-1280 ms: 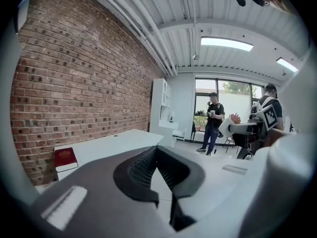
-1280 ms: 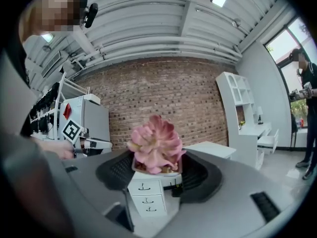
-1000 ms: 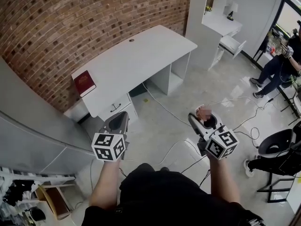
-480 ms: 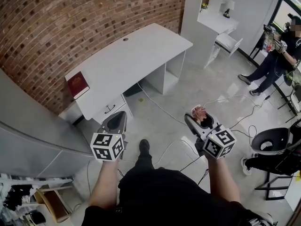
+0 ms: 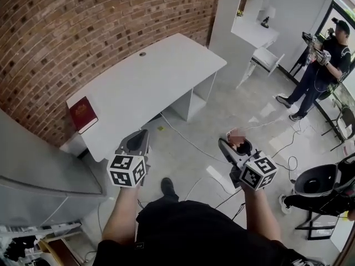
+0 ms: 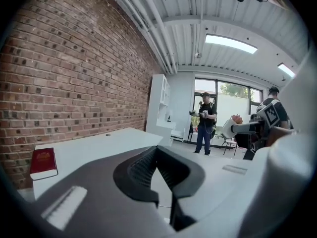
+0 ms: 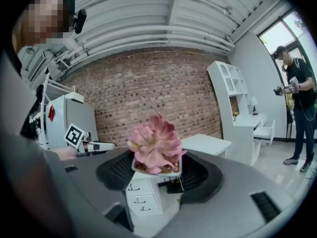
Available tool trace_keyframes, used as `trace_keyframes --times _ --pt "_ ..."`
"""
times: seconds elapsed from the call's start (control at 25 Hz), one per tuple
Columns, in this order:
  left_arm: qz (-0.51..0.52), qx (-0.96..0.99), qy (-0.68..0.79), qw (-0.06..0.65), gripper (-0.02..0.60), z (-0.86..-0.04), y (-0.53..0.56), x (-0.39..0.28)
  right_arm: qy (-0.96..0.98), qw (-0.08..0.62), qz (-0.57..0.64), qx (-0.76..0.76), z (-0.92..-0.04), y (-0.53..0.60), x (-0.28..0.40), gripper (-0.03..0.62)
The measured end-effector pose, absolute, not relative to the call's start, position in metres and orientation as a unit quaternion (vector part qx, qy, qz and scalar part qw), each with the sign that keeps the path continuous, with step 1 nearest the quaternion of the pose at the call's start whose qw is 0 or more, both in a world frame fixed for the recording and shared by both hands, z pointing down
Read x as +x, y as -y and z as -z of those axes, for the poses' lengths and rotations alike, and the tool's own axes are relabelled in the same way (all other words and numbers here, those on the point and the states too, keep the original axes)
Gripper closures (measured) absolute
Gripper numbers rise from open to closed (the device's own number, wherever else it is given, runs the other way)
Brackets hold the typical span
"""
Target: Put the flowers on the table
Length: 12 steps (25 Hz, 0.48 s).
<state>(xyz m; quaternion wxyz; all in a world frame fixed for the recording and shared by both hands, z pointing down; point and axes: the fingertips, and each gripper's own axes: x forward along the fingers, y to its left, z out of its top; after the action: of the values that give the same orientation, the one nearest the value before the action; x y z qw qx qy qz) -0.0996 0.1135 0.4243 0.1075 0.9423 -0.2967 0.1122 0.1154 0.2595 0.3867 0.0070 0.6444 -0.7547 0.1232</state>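
Observation:
A pink succulent in a small white pot [image 7: 156, 144] sits between the jaws of my right gripper [image 7: 157, 171], which is shut on the pot. In the head view, that gripper [image 5: 234, 147] is held over the floor, right of the white table [image 5: 155, 73], with the flower [image 5: 237, 138] at its tip. My left gripper [image 5: 137, 143] hovers just off the table's near edge. Its jaws [image 6: 156, 150] meet at the tips with nothing between them. The table top [image 6: 99, 145] lies ahead of it.
A red book [image 5: 82, 114] lies on the table's left end. Drawers [image 7: 143, 197] sit under the table. Cables [image 5: 188, 140] run across the floor. Another person [image 5: 319, 65] stands at the right by white shelves [image 5: 252, 29]. A black chair [image 5: 319, 182] is at lower right.
I have stepped closer to the table, so it has slid down and left in the head view. Both grippers keep their pose, the right one still holding the flower pot.

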Motion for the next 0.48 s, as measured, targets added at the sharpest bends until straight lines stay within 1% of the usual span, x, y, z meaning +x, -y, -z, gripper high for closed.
trace_keyframes --times 0.48 --pt "-0.118 0.944 0.280 0.130 0.571 -0.437 0.017 -0.080 0.740 0.025 -0.144 0.656 -0.391 -0.130 0.131 0.324"
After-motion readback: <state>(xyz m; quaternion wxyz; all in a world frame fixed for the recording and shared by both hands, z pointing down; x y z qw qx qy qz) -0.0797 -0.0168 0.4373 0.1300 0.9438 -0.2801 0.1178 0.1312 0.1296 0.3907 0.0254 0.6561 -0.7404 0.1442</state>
